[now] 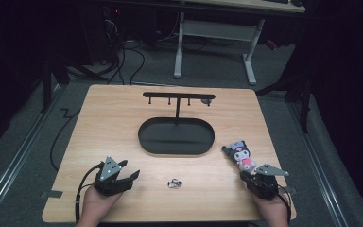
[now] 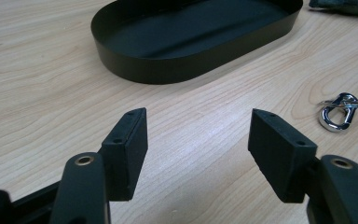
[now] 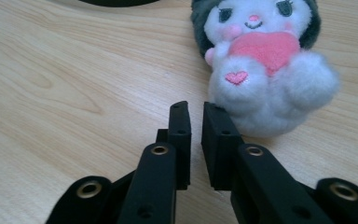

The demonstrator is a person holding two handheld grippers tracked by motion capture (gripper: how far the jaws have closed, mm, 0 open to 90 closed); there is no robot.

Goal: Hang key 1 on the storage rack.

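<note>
1. Where the wooden bench [image 1: 123, 118] meets the high view's lower edge, two hand-held grippers, resting at about 7 and 5 o'clock.
2. Left gripper [image 2: 198, 140]: jaws spread wide, bare bench between them, nothing held.
3. At 2 o'clock from those jaws, a small metal clasp [image 2: 339, 111] lying flat on the bench.
4. Right gripper [image 3: 196, 126]: jaws open by a narrow slit, gripping nothing.
5. Plush toy [image 3: 265, 65], white with a pink heart and dark ears, lying at 1 o'clock, just beside the right-hand jaw tip.
6. Beyond, mid-bench, a black oval tray [image 1: 144, 137] bearing a hook stand [image 1: 177, 97].
</note>
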